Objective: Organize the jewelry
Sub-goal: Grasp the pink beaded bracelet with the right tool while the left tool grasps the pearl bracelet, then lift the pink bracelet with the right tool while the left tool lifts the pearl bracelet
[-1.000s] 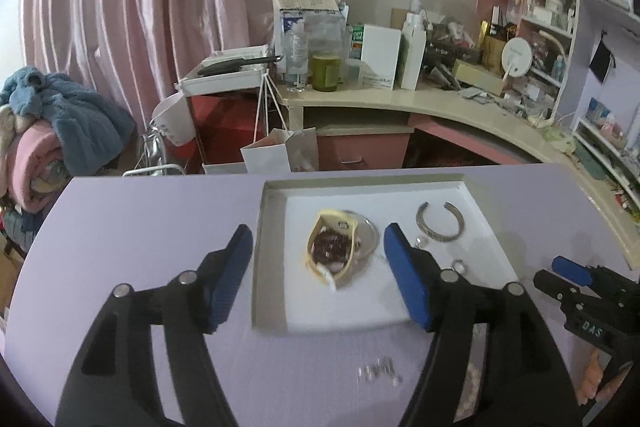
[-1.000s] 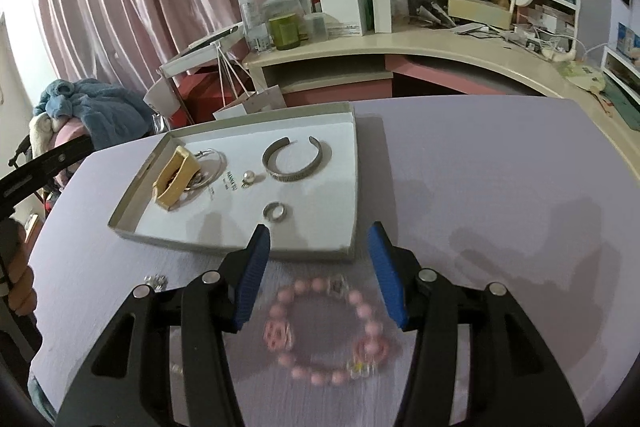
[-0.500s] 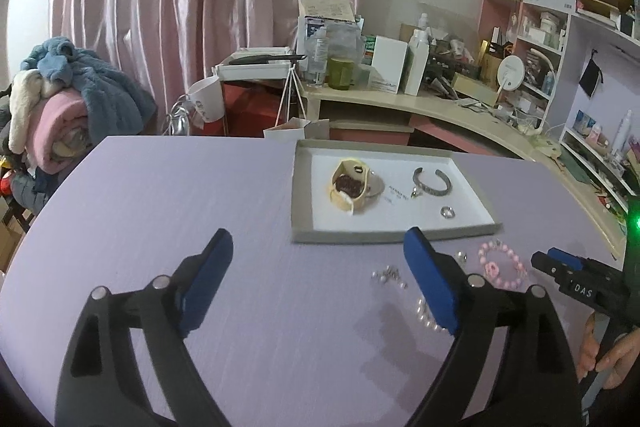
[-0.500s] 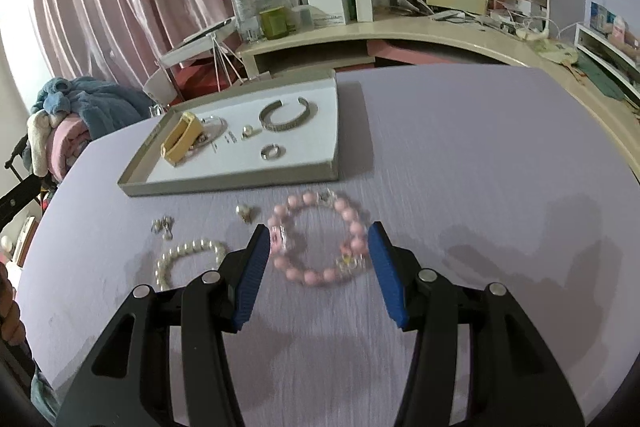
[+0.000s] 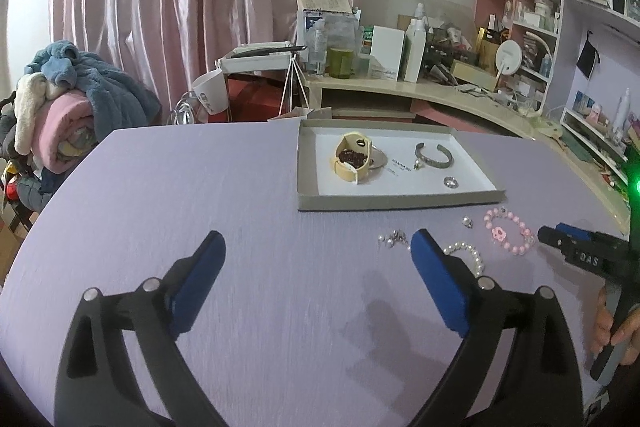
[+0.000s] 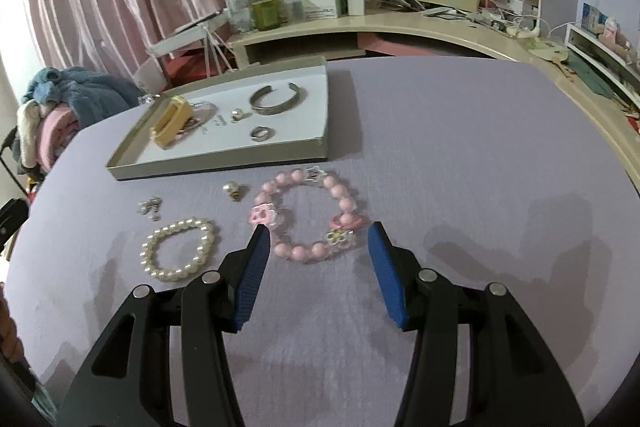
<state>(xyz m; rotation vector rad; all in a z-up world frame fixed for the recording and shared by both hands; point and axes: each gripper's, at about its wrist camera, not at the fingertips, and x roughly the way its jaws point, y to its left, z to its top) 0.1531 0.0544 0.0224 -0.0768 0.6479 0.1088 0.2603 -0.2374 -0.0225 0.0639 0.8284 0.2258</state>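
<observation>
Pink beads on what we take to be an elastic cord make up the pink bracelet (image 6: 308, 217), which lies flat on the lilac surface (image 6: 460, 147) just in front of the tray (image 6: 224, 167) and apart from it. We judge it light, limp and rather slippery: lifted by one side, it would likely sag and swing instead of keeping its ring shape. The flower charms look like brittle plastic, so we would pinch a plain run of round beads on the near arc, between the two charms there.

Our right hand-held gripper (image 6: 316, 243) hangs over that near arc with its jaws partly apart and pressing on nothing; the bracelet's near edge sits between the blue pads. Our left hand-held gripper (image 5: 316, 247) holds nothing over bare surface, and its jaws are opening wide.

Close to the left of the pink bracelet lies a pearl bracelet (image 6: 180, 251), with a small earring (image 6: 232, 191) and a cluster of tiny pieces (image 6: 150, 207) beyond it. All are near enough for a careless sweep to drag them along. The tray's low wall stands between the loose pieces and its white floor, so the bracelet must go up and over it. Inside already sit a silver cuff (image 6: 276, 99), a ring (image 6: 260, 133) and a cream holder (image 6: 170, 123), with free floor toward the near right corner.
</observation>
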